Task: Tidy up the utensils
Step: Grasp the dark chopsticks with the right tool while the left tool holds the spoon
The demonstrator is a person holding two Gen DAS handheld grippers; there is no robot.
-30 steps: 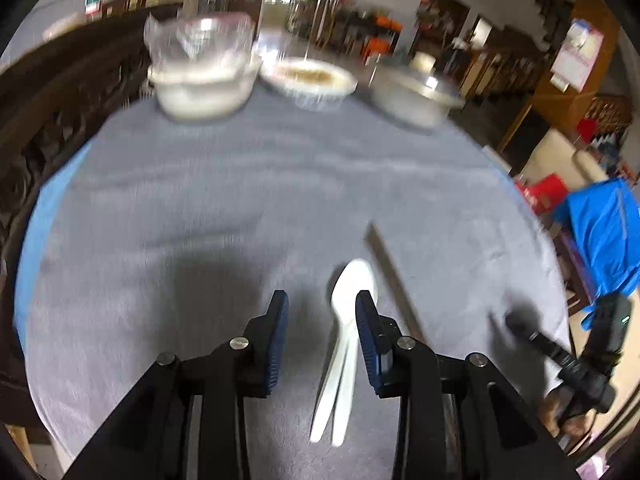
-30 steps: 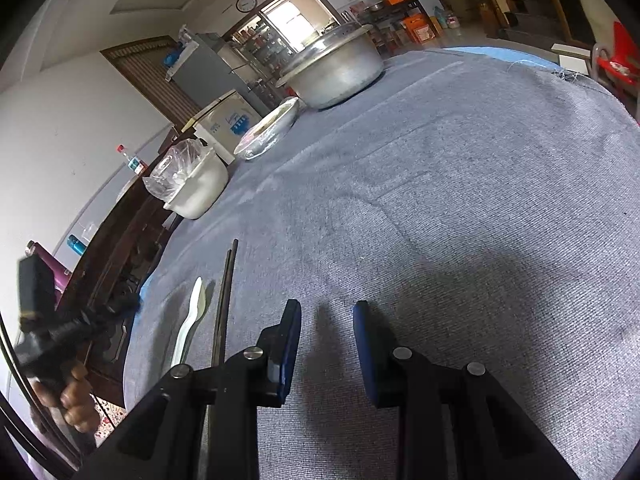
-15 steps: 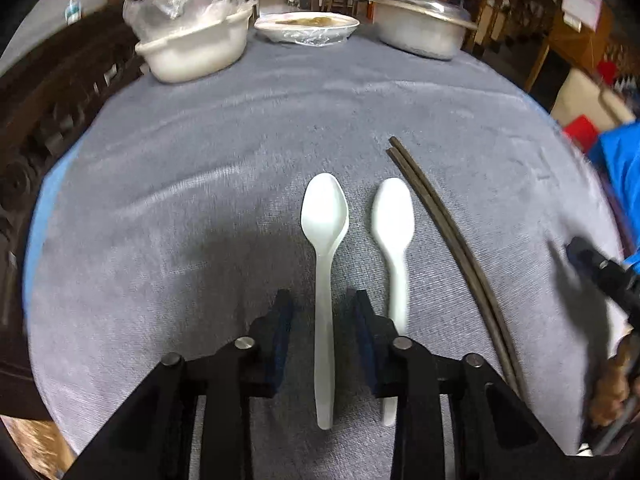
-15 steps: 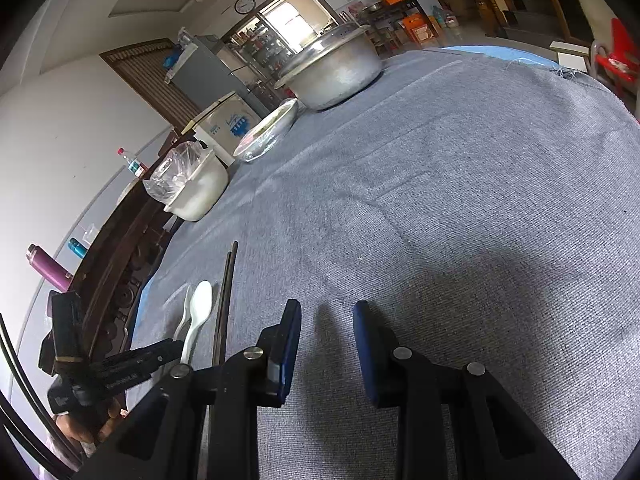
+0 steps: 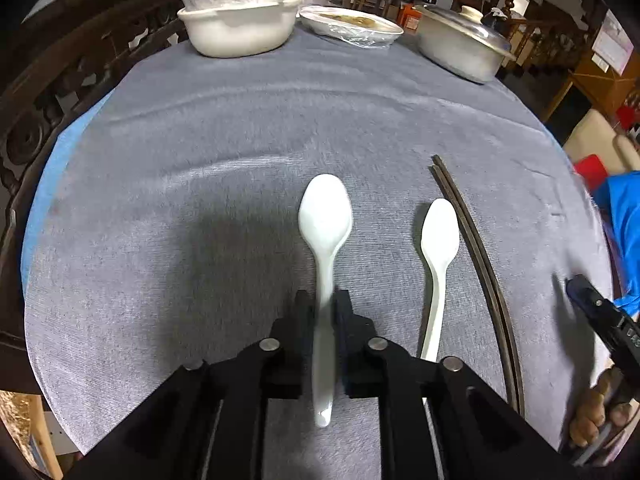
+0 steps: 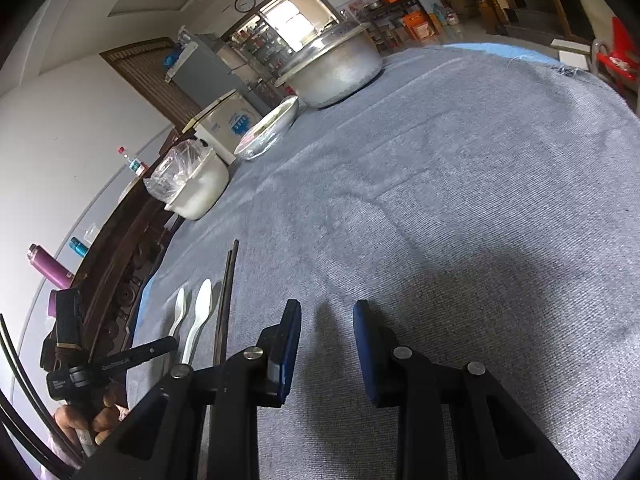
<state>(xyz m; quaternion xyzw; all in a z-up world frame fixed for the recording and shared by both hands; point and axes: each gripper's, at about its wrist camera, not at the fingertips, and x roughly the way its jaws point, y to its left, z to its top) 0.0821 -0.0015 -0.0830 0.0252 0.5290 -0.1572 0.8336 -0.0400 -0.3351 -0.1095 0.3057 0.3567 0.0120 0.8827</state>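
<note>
Two white plastic spoons lie side by side on the grey tablecloth (image 5: 200, 140), with a pair of dark chopsticks (image 5: 476, 248) to their right. My left gripper (image 5: 323, 300) points steeply down over the left spoon (image 5: 325, 216). Its jaws are closing on the handle, and the pads sit against the handle's sides. The second spoon (image 5: 439, 232) lies free between the held spoon and the chopsticks. My right gripper (image 6: 326, 312) hovers open over bare cloth, nothing between its blue pads. From the right wrist view, both spoons (image 6: 202, 308) and the chopsticks (image 6: 226, 292) show at lower left.
At the table's far edge stand a white bowl with a plastic bag (image 5: 240, 28), a film-covered plate (image 5: 352, 26) and a lidded metal pot (image 5: 460, 52). A carved dark wooden rail (image 5: 60, 92) borders the left side. A person's hand (image 5: 592, 416) shows at lower right.
My left gripper has sunk toward the table and come over the left spoon, and its jaws have narrowed onto the handle. The right gripper has stayed still and open.
</note>
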